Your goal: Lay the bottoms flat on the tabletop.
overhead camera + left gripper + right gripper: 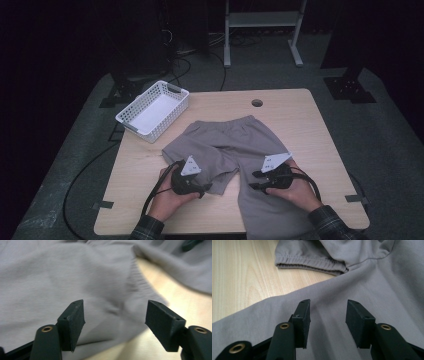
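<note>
Grey sweatpants (225,137) lie spread on the wooden table (300,125), waistband at the far side. One leg is bunched short at the left; the other runs down to the table's front edge. My left gripper (206,189) sits at the short leg's ribbed cuff. In the left gripper view its jaws (115,320) stand apart over the grey cloth (62,277), and the pads press nothing. My right gripper (254,180) hovers over the long leg. The right gripper view shows those jaws (327,320) open just above the smooth fabric (367,282), with a ribbed hem (309,263) farther ahead.
A white slotted basket (172,89) stands at the table's far left corner, partly over the edge. A small round hole (257,103) marks the tabletop near its far edge. Cables trail on the floor at the left, and metal rack legs (227,55) stand behind the table.
</note>
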{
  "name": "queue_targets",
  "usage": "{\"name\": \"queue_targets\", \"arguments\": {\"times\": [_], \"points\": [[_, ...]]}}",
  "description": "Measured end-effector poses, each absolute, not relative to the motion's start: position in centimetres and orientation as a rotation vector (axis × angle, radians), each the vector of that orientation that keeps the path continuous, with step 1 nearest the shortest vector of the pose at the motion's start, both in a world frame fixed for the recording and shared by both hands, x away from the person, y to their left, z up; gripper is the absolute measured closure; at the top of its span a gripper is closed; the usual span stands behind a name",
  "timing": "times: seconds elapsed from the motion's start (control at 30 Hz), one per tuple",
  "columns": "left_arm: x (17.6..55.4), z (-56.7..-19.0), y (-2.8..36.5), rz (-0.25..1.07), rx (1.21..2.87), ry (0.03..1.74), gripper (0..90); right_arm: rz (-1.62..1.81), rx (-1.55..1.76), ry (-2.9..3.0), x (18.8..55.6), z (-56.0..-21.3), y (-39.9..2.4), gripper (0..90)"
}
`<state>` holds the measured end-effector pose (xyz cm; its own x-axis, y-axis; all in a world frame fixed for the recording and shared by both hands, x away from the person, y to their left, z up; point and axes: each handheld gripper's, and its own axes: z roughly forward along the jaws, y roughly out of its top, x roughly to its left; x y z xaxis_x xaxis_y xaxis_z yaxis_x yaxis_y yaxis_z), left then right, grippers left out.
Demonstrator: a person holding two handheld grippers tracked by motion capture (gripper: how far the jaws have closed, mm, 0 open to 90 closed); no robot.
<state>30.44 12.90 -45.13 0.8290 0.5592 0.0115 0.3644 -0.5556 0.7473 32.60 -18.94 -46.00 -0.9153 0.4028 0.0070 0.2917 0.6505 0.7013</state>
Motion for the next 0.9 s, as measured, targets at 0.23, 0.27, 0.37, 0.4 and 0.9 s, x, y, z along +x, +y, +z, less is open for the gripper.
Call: {"name": "queue_targets", "arguments": {"times": [0.23,0.27,0.37,0.4,0.9], "points": [[29.1,-45.8,10.1,0.222,2.222,0.612,41.7,1.098,0.58,2.725,32.6,-46.4,-19.0,53.7],[29.3,-46.0,9.8,0.218,2.234,0.61,42.3,1.097,0.579,2.726,32.6,-46.4,-19.0,53.7],[30.1,-46.8,9.1,0.232,2.239,0.648,45.8,1.088,0.585,2.728,32.7,-46.5,-19.1,53.7],[30.3,-46.9,8.9,0.219,2.239,0.66,46.8,1.089,0.586,2.729,32.7,-46.6,-19.1,53.7],[29.2,-45.6,12.7,0.085,2.368,0.705,82.3,1.086,0.612,2.711,32.7,-46.5,-19.7,54.7]]}}
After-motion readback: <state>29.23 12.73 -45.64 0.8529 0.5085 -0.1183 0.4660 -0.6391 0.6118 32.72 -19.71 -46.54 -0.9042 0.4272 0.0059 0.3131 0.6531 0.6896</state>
